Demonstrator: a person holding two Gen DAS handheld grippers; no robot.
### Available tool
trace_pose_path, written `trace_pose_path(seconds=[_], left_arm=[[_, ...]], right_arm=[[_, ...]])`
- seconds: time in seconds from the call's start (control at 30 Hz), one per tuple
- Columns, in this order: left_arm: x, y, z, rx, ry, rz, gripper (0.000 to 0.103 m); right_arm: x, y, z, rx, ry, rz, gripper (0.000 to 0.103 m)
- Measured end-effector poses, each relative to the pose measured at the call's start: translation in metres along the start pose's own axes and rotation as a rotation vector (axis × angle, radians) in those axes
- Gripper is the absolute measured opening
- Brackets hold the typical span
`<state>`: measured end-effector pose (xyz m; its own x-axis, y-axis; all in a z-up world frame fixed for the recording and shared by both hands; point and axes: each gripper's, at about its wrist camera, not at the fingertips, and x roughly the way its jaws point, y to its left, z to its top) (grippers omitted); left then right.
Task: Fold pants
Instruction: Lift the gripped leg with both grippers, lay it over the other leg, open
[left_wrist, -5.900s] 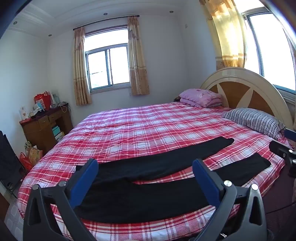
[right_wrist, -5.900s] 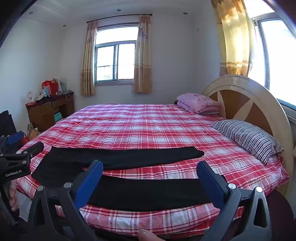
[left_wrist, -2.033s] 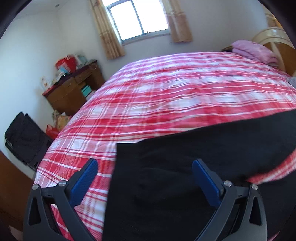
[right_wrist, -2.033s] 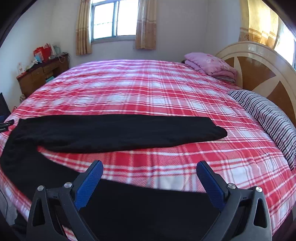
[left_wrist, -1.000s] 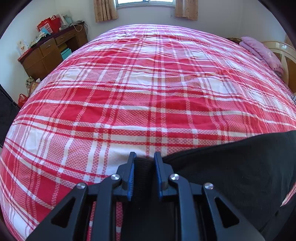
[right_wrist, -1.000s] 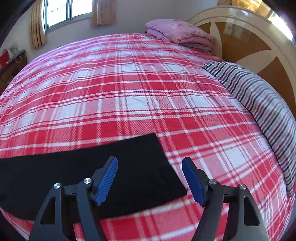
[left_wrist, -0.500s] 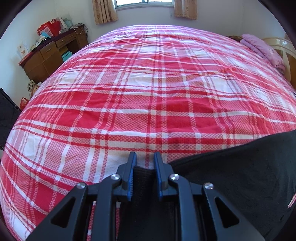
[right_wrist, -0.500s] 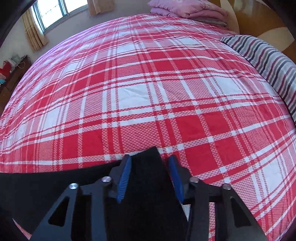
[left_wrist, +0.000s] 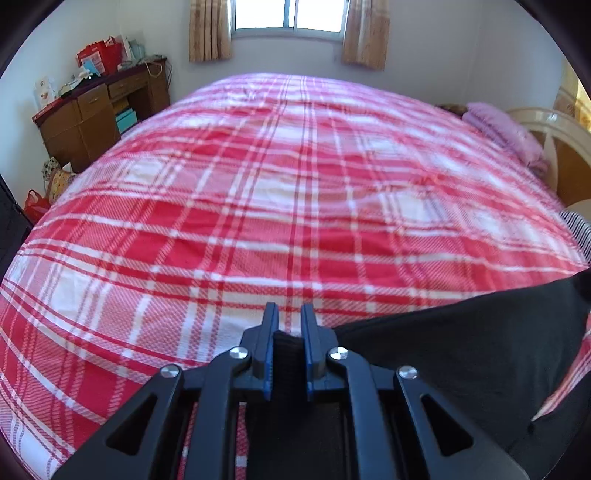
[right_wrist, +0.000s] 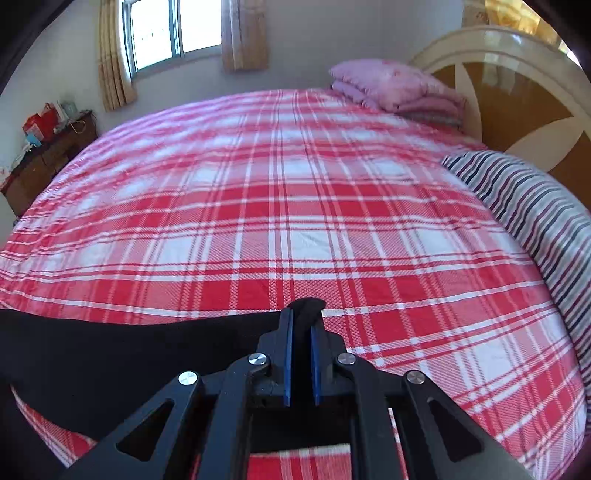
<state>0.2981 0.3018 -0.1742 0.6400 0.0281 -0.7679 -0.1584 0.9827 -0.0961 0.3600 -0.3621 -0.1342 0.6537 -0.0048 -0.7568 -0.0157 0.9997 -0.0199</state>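
Observation:
Black pants (left_wrist: 461, 354) lie near the front edge of a bed with a red and white plaid cover (left_wrist: 295, 184). My left gripper (left_wrist: 287, 317) is shut on the pants' waist corner, black cloth bunched between its blue pads. In the right wrist view my right gripper (right_wrist: 302, 321) is shut on the cuff end of the far leg of the pants (right_wrist: 129, 354), with a small fold of cloth sticking out past the fingertips. The cloth stretches left from it. The rest of the pants is hidden under the grippers.
A striped pillow (right_wrist: 535, 206) and a folded pink quilt (right_wrist: 399, 88) lie by the round headboard (right_wrist: 517, 92) on the right. A wooden desk (left_wrist: 99, 110) with clutter and bags stands at the left wall. A curtained window (left_wrist: 288, 18) is behind the bed.
My right gripper has closed on the leg's cuff; half a second ago its jaws were still apart around it. My left gripper stays shut on the waist and has lifted slightly.

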Motion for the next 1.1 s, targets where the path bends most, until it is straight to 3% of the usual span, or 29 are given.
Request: trace_pose_path(seconds=[0.37,0.57,0.87,1.1], left_arm=[[-0.035,0.009,-0.002,-0.032,-0.118,-0.074,0.013],[-0.069,0.021,-0.017,-0.067,-0.187,-0.142,0.013],[-0.121,0.025,-0.061,-0.033,-0.273,-0.218,0.013],[-0.125,0.032,-0.114,0.028,-0.249,-0.244,0.013]], right_arm=[[-0.109,-0.013,-0.034,0.033,-0.228,0.076,0.007],[-0.147,-0.031,-0.072,0.074,-0.271,0.079,0.007],[-0.181,-0.047,-0.146,0.12,-0.277,0.116,0.005],[-0.178,-0.06,-0.197,0.137,-0.156,0.093,0.005]])
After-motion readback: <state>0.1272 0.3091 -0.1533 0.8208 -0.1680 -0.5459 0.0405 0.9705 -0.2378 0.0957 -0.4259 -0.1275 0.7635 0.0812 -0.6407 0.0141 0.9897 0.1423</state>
